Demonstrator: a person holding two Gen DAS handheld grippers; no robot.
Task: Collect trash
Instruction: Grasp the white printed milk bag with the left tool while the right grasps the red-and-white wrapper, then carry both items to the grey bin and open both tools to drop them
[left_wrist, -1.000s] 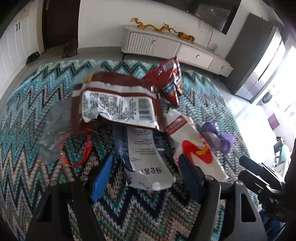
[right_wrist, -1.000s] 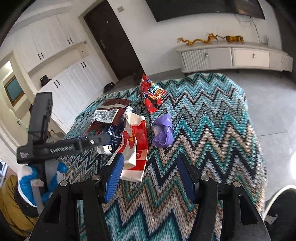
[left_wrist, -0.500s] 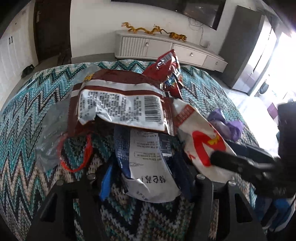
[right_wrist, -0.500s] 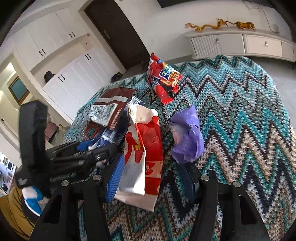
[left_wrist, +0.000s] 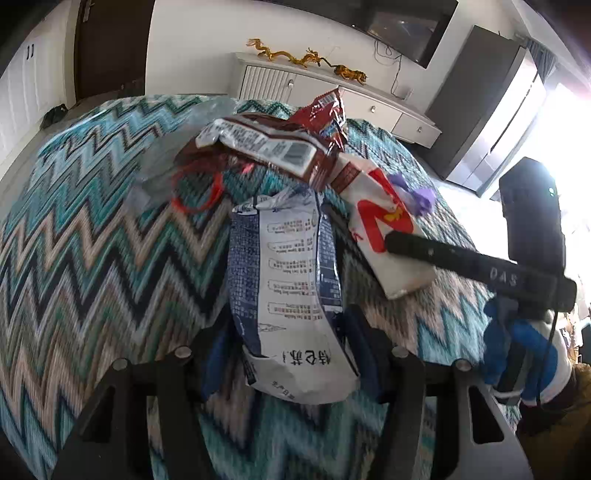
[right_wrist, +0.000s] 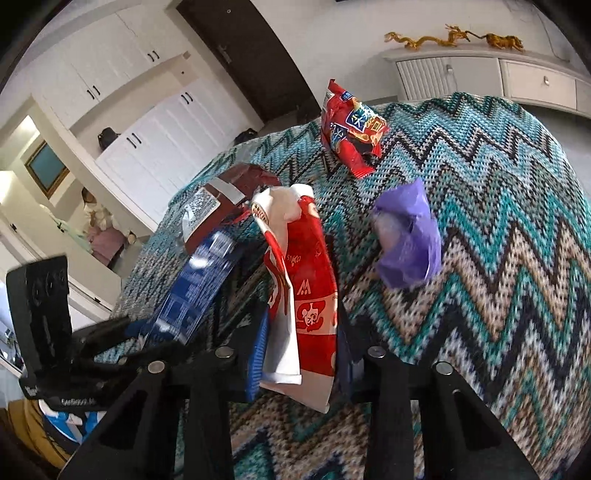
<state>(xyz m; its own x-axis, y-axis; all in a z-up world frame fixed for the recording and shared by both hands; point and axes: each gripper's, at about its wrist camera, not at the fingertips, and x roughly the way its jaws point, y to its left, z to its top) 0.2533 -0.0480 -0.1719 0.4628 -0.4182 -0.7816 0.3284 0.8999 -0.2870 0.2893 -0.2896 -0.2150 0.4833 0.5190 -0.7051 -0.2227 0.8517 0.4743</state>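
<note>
A crumpled blue-and-white wrapper (left_wrist: 291, 295) is pinched by the left gripper (left_wrist: 291, 354). A creased red-and-white bag (right_wrist: 303, 295) is being closed on by the right gripper (right_wrist: 301, 354), near the blanket (right_wrist: 498, 258) edge.

The right tool (right_wrist: 301, 354) was closing its jaws, with the lower end of a red-and-white wrapper (right_wrist: 306, 291) between the blue pads. The wrapper rose from them over a zigzag-knit cloth (right_wrist: 498, 229) covering the tabletop. Just right of it lay a crumpled purple bag (right_wrist: 410, 236), and farther back stood a red snack packet (right_wrist: 351, 129). To the left, the left tool (right_wrist: 122, 343) had a blue-and-white packet (right_wrist: 199, 284) at its tip, with a brown packet (right_wrist: 225, 195) behind that.
</note>
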